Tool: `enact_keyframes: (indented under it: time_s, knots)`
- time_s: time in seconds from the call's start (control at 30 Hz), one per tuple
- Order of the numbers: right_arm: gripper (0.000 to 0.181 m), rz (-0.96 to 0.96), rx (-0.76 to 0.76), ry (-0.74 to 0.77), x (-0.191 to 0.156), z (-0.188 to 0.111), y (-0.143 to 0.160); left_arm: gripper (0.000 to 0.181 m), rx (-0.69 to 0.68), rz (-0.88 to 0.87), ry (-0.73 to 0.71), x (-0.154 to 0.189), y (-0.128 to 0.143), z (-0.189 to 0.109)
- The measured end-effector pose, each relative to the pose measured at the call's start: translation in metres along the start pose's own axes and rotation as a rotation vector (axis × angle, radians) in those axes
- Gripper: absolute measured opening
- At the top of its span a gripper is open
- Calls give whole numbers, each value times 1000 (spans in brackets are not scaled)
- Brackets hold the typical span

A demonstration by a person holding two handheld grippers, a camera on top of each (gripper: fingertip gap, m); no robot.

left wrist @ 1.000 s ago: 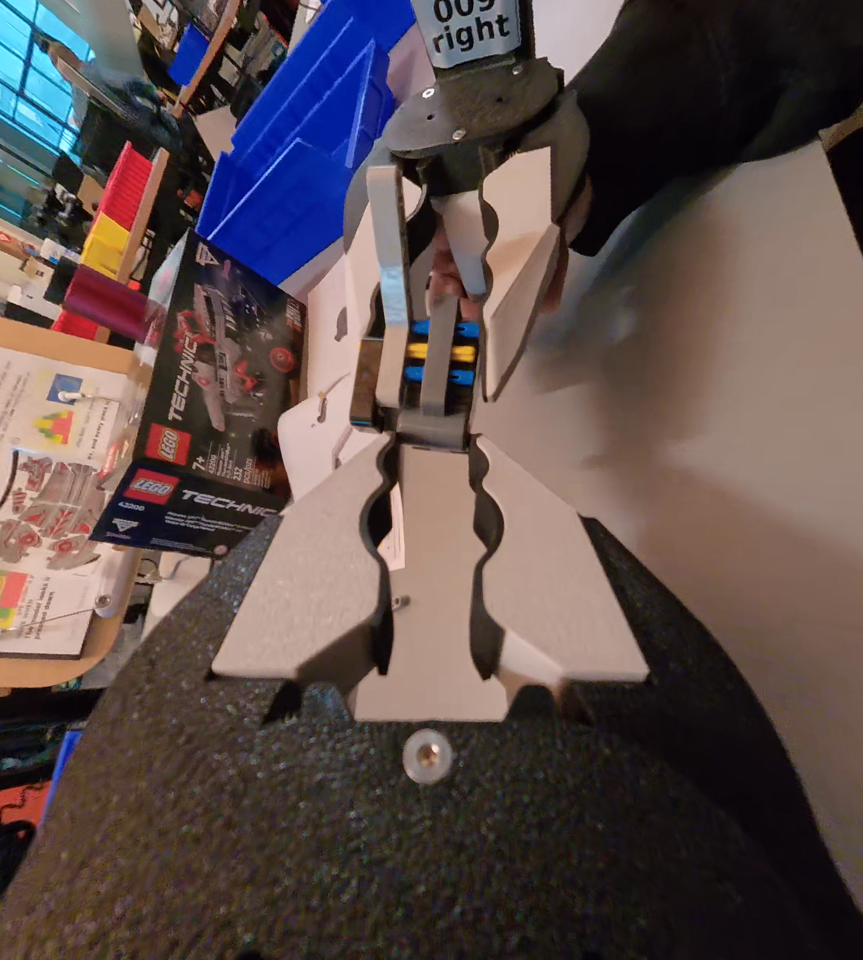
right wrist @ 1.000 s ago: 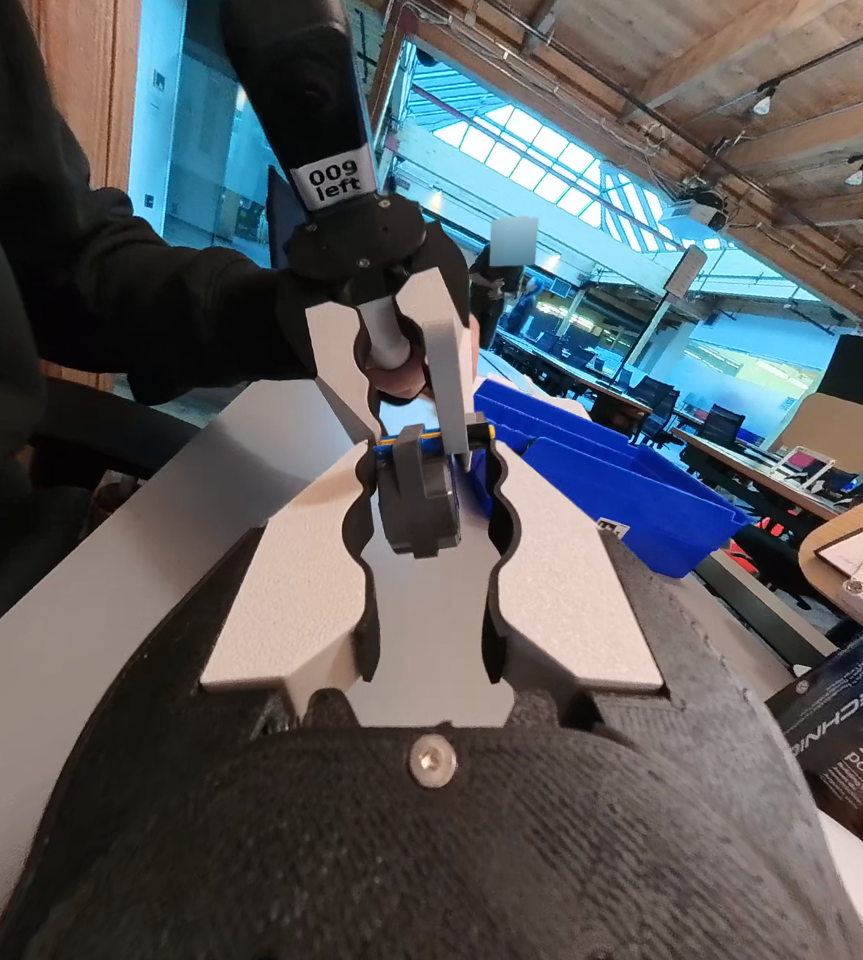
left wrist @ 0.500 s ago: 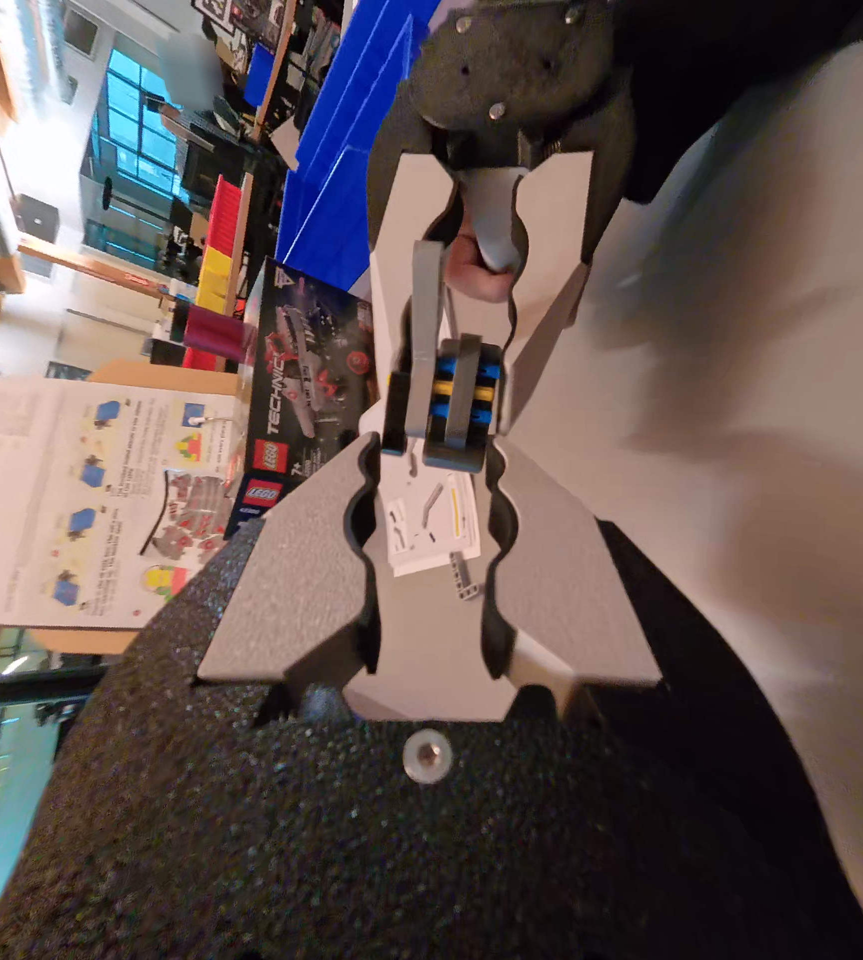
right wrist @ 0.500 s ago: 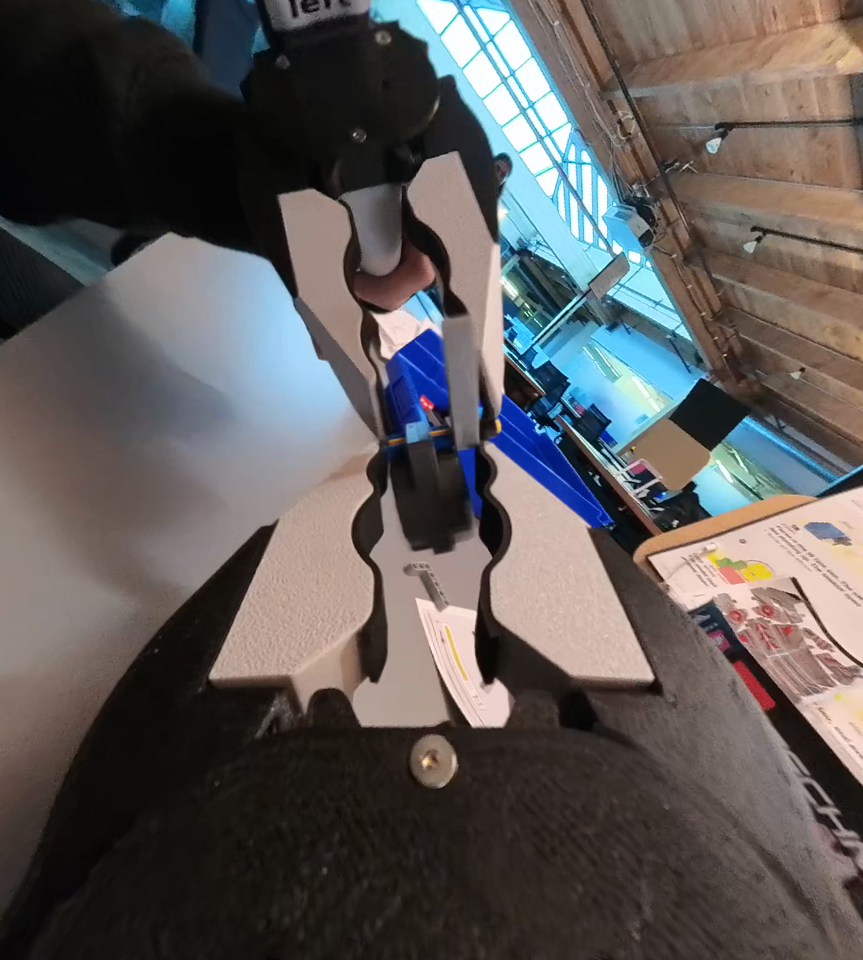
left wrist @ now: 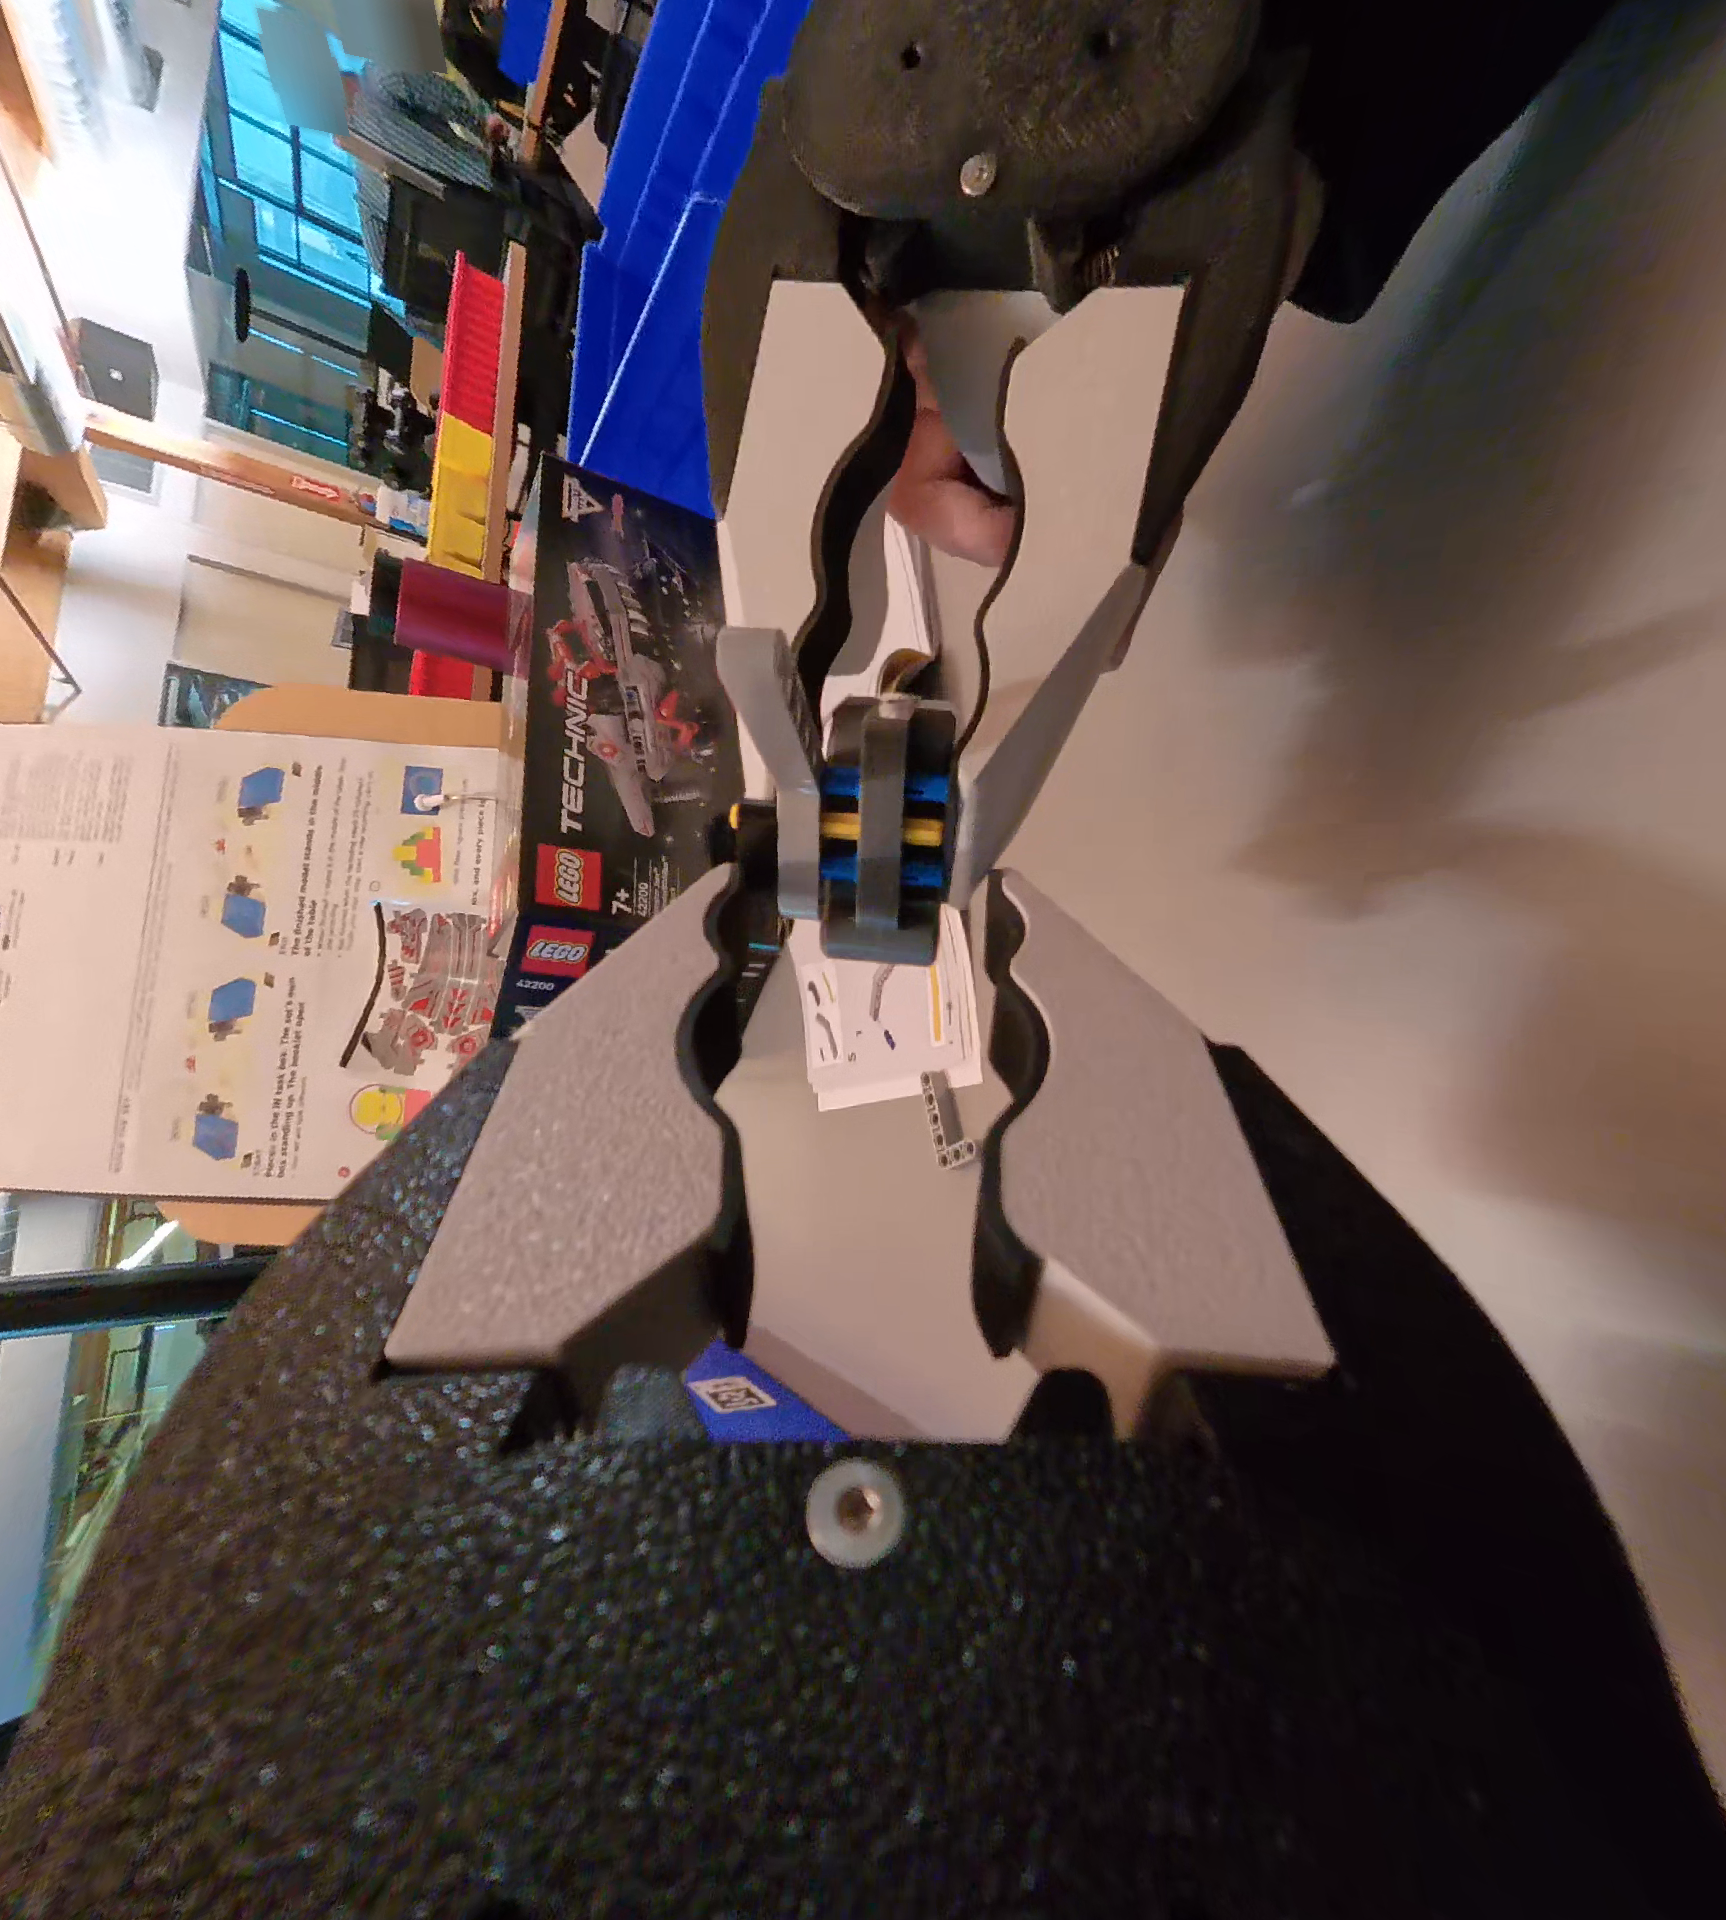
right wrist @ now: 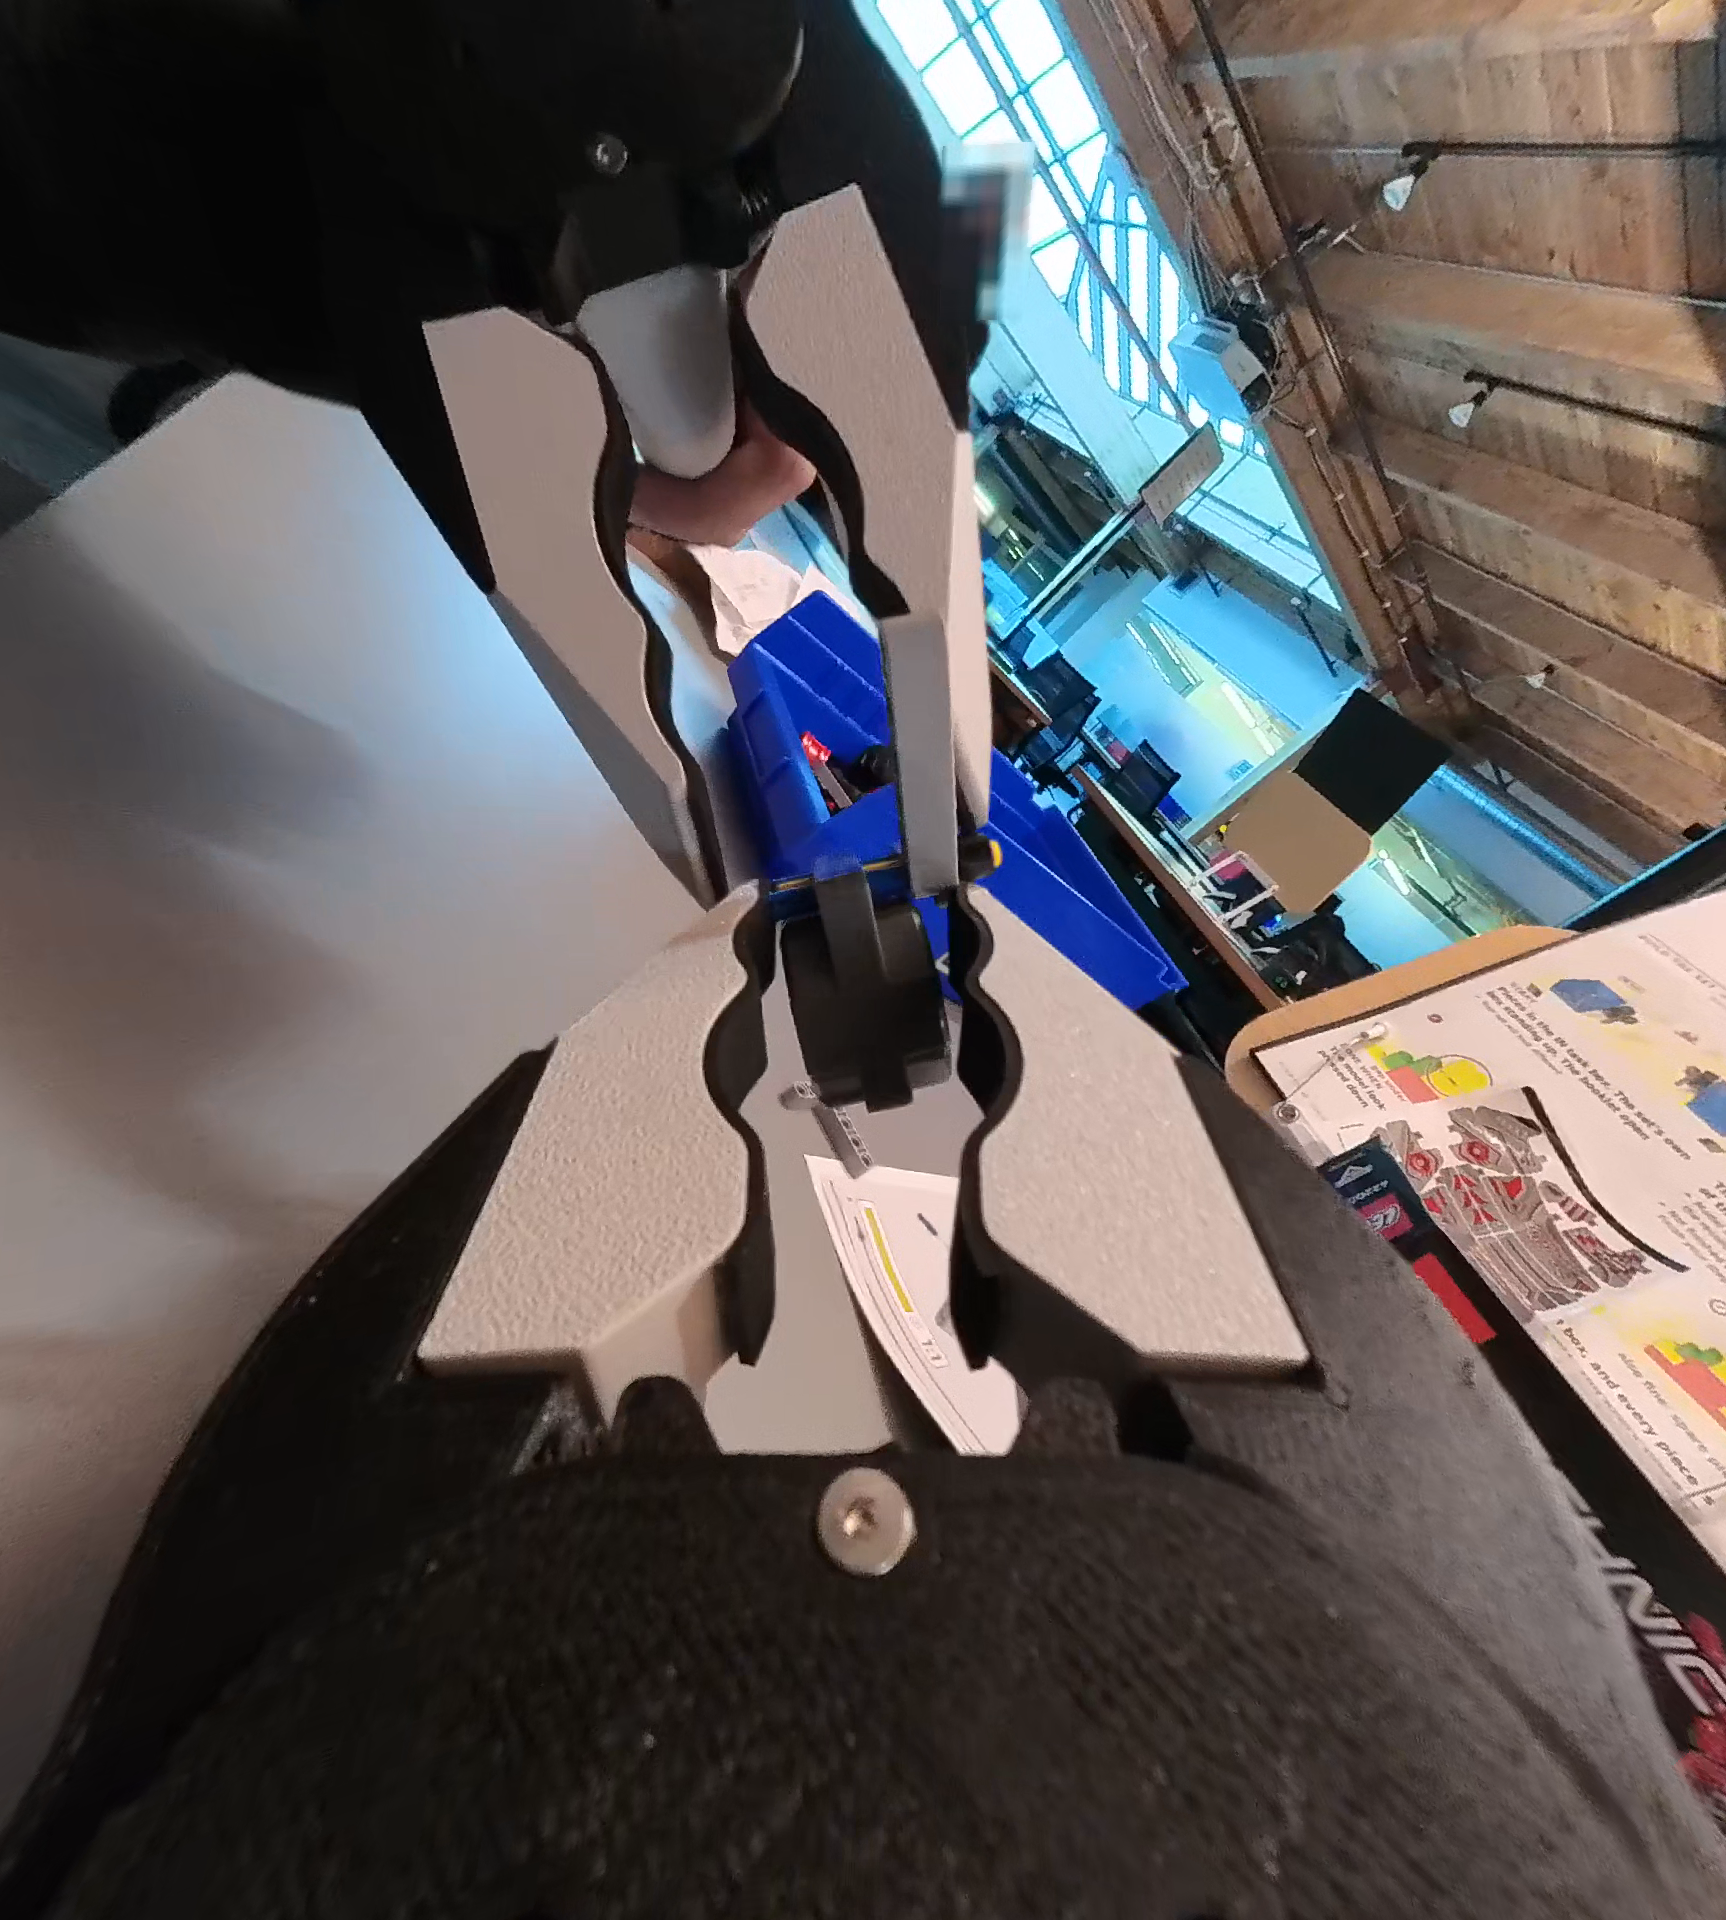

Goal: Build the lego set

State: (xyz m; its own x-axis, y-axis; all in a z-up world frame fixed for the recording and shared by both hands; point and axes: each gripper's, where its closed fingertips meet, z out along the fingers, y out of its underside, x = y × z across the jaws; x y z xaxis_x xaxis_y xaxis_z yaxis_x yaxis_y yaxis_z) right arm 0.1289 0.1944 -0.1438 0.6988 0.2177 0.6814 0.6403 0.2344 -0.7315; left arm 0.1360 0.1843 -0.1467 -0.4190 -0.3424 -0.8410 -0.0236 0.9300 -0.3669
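A small Lego assembly (left wrist: 880, 831) of dark grey beams on blue and yellow pins hangs in the air between my two grippers, which point at each other tip to tip. A light grey beam (left wrist: 765, 727) sticks out of one side; it also shows in the right wrist view (right wrist: 926, 748). My left gripper (left wrist: 864, 888) closes around the assembly's near end. My right gripper (right wrist: 859, 909) is shut on the dark round part of the assembly (right wrist: 869, 1008). Where the fingertips touch is partly hidden.
Below lies the white table (left wrist: 1461, 935) with an open booklet page (left wrist: 890, 1018) and a small grey L-shaped beam (left wrist: 947, 1122). A black Lego box (left wrist: 620, 748), a printed sheet on a board (left wrist: 163, 956) and blue bins (left wrist: 651, 260) stand alongside. The tips of both grippers are at nearly the same place.
Both grippers have rolled together and moved closer, turning the assembly. The booklet page and the loose grey beam have come into view. My left gripper's fingers stand slightly wider apart.
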Motion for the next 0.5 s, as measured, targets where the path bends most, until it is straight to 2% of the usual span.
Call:
enact_keyframes:
  time_s: [0.33, 0.5]
  knots:
    - [31, -110, -110, -12, -7, 6, 10, 47, -49, -16, 40, 9, 6, 5]
    - [31, -88, -103, -4, -5, 6, 8, 50, -61, -10, -9, 7, 6, 8]
